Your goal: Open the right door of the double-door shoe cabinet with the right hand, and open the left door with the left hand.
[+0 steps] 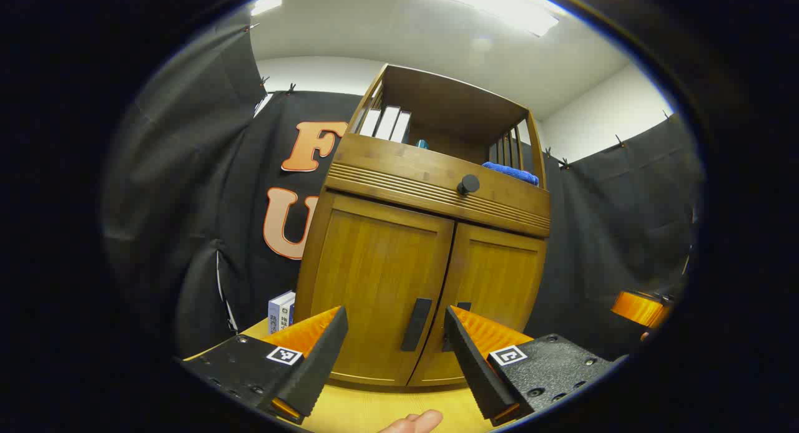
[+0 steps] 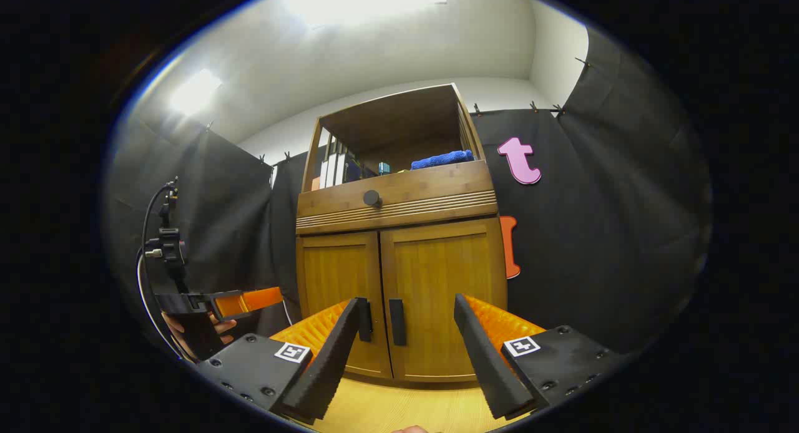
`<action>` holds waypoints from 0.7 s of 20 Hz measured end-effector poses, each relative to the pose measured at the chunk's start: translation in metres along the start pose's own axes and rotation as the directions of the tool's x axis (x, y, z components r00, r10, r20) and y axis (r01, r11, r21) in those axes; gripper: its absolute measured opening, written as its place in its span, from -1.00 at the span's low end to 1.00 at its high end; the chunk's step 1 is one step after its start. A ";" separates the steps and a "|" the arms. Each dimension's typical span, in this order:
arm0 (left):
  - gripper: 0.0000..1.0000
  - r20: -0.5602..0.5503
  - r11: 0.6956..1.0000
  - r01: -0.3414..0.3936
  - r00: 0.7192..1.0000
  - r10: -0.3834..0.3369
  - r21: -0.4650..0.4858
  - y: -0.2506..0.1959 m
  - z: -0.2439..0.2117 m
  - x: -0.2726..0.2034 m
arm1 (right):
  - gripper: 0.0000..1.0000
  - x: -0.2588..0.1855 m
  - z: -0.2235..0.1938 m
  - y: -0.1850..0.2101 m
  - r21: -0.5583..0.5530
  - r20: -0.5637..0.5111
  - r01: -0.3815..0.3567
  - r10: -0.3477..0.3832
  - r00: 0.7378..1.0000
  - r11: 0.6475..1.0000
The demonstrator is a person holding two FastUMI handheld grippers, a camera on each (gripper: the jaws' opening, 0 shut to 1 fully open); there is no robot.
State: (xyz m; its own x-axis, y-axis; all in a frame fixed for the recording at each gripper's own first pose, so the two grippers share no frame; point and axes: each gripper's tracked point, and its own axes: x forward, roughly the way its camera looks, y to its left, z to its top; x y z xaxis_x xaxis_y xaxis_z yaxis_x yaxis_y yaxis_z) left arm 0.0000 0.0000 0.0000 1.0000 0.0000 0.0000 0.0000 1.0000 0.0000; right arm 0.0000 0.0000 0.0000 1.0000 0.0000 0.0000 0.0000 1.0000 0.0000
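Note:
The wooden shoe cabinet (image 1: 374, 258) stands on a yellow tabletop with both doors shut. In the left gripper view, the left door's dark handle (image 1: 416, 324) sits between my open left gripper's (image 1: 396, 314) fingers, a short way ahead. The right door's handle (image 1: 463, 306) peeks out behind one finger. In the right gripper view, the cabinet (image 2: 437, 264) faces me, and my open right gripper (image 2: 409, 302) frames the right door's handle (image 2: 397, 321), not touching it. The left door's handle (image 2: 366, 319) is beside one finger. A hand holds the left gripper (image 2: 243, 302) at the far left.
Above the doors is a drawer with a round knob (image 1: 468, 184). An open shelf on top holds books (image 1: 387, 122) and a blue cloth (image 1: 510, 173). A small box (image 1: 281, 309) stands left of the cabinet. Black cloth walls surround the booth. A fingertip (image 1: 415, 422) shows at the bottom.

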 end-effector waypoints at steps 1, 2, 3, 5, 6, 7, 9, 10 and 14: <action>0.80 -0.003 1.000 0.000 1.000 0.000 0.002 -0.001 0.000 -0.001 | 0.77 -0.001 -0.001 0.000 0.003 -0.002 -0.002 0.002 1.000 1.000; 0.80 -0.002 1.000 0.001 1.000 -0.001 0.002 -0.001 0.000 -0.001 | 0.94 0.000 -0.001 0.002 0.005 -0.004 -0.006 0.006 1.000 1.000; 0.80 0.002 1.000 0.003 1.000 -0.003 0.004 -0.002 0.001 -0.001 | 0.94 -0.001 -0.002 0.002 0.005 -0.005 -0.010 0.010 1.000 1.000; 0.88 0.003 1.000 -0.004 1.000 0.004 0.018 -0.002 0.001 -0.001 | 0.94 -0.001 -0.003 0.002 0.002 -0.002 -0.008 0.008 1.000 1.000; 0.80 -0.003 1.000 -0.001 1.000 0.001 0.023 -0.003 0.000 -0.001 | 0.94 0.000 -0.004 0.002 0.002 -0.004 -0.009 0.009 1.000 1.000; 0.80 -0.008 1.000 0.004 1.000 -0.004 0.021 -0.004 -0.002 -0.001 | 0.94 0.001 -0.005 0.004 0.006 -0.008 -0.015 0.015 1.000 1.000; 0.87 -0.011 1.000 0.013 1.000 -0.013 0.016 -0.006 -0.002 -0.001 | 0.94 0.002 -0.007 0.007 0.007 -0.015 -0.026 0.027 1.000 1.000; 0.84 -0.008 1.000 0.008 1.000 -0.008 0.018 -0.004 -0.001 -0.002 | 0.94 0.003 -0.006 0.006 0.002 -0.015 -0.022 0.022 1.000 1.000; 0.80 -0.003 1.000 -0.028 1.000 0.028 0.014 0.011 -0.001 -0.002 | 0.94 -0.001 -0.008 0.009 0.003 -0.023 -0.022 0.022 0.999 1.000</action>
State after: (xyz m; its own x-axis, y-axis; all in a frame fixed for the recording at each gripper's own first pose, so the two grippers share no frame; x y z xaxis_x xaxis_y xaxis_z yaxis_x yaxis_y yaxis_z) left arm -0.0022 0.0113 -0.0012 0.9996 0.0279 -0.0032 -0.0279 0.9995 0.0135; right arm -0.0005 0.0089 -0.0080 0.9995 0.0221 -0.0234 -0.0221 0.9998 0.0026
